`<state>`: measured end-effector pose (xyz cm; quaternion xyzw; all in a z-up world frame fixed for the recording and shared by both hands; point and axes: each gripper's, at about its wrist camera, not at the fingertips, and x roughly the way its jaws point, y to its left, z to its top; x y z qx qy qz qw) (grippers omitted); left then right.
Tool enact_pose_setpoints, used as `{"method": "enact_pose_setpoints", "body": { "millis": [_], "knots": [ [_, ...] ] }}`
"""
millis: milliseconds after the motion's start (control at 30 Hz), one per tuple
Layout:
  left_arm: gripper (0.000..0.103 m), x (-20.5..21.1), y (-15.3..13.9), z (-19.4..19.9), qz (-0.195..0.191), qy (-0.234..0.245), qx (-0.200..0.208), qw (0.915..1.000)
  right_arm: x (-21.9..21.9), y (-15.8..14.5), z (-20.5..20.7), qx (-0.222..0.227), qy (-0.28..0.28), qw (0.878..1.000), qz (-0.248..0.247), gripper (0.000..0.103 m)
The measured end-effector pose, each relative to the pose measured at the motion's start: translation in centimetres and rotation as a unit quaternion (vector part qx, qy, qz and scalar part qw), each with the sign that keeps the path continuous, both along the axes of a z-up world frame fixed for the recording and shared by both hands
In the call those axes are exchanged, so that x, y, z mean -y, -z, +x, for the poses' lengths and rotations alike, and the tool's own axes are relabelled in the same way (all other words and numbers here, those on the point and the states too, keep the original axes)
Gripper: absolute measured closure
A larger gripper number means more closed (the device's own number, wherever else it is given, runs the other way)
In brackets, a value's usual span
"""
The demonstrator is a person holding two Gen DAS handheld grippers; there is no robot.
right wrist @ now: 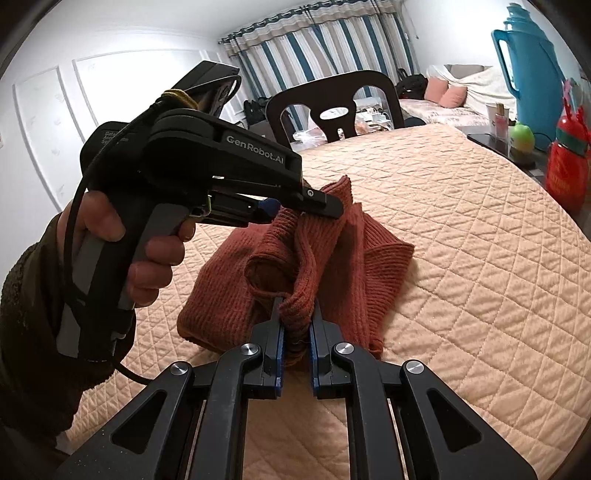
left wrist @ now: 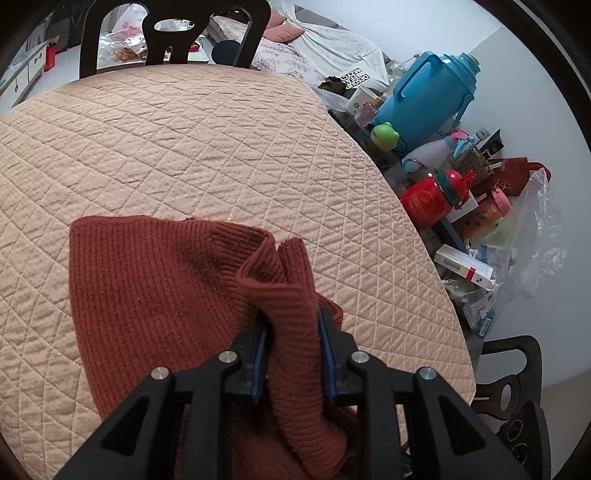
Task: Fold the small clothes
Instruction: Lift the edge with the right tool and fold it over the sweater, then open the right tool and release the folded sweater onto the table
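Note:
A small rust-red ribbed knit garment [left wrist: 155,295] lies on the peach quilted table cover [left wrist: 184,147]. My left gripper [left wrist: 291,328] is shut on a bunched ribbed edge of it, lifted off the cover. In the right wrist view the garment [right wrist: 229,291] is partly raised in a heap. My right gripper [right wrist: 295,317] is shut on another ribbed edge near the front. The left gripper [right wrist: 325,206], held by a hand, grips the garment's upper edge beyond it.
A dark chair [left wrist: 173,33] stands at the table's far side. Clutter lines the right edge: a blue thermos jug [left wrist: 424,107], a red bottle [left wrist: 432,199], a green frog toy [left wrist: 386,134], boxes and plastic bags [left wrist: 532,240]. Another chair [left wrist: 513,373] sits at the near right.

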<state>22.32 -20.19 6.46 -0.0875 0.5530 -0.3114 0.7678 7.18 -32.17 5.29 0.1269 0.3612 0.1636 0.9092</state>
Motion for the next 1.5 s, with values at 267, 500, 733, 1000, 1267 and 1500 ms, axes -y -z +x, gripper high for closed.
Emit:
{"method": "enact_pose_setpoints", "body": {
  "millis": [267, 500, 733, 1000, 1267, 1500],
  "knots": [
    [0.046, -0.4, -0.8, -0.3, -0.007, 0.001, 0.01, 0.9999, 0.4, 0.0, -0.4, -0.007, 0.017, 1.0, -0.002, 0.085],
    [0.037, -2.2, -1.6, -1.5, 0.004, -0.007, 0.034, 0.9994, 1.7, 0.1, -0.8, -0.019, 0.052, 0.998, -0.003, 0.081],
    [0.034, -5.9, -2.6, -3.7, 0.017, -0.035, 0.069, 0.9968, 2.2, -0.9, -1.5, 0.002, 0.081, 0.997, -0.01, 0.081],
    [0.031, -8.8, -3.6, -7.1, 0.052, -0.051, 0.127, 0.9893, -0.9, -2.6, 0.1, 0.044, 0.017, 0.998, -0.043, 0.08],
    [0.031, -8.8, -0.9, -9.4, 0.11, -0.045, 0.14, 0.9829, -1.6, 0.1, 3.2, -0.013, -0.011, 0.994, -0.11, 0.08],
    [0.031, -8.2, 0.0, -11.0, 0.141, -0.044, 0.168, 0.9747, -1.1, 0.7, 3.2, -0.019, -0.005, 0.992, -0.123, 0.08]
  ]
}}
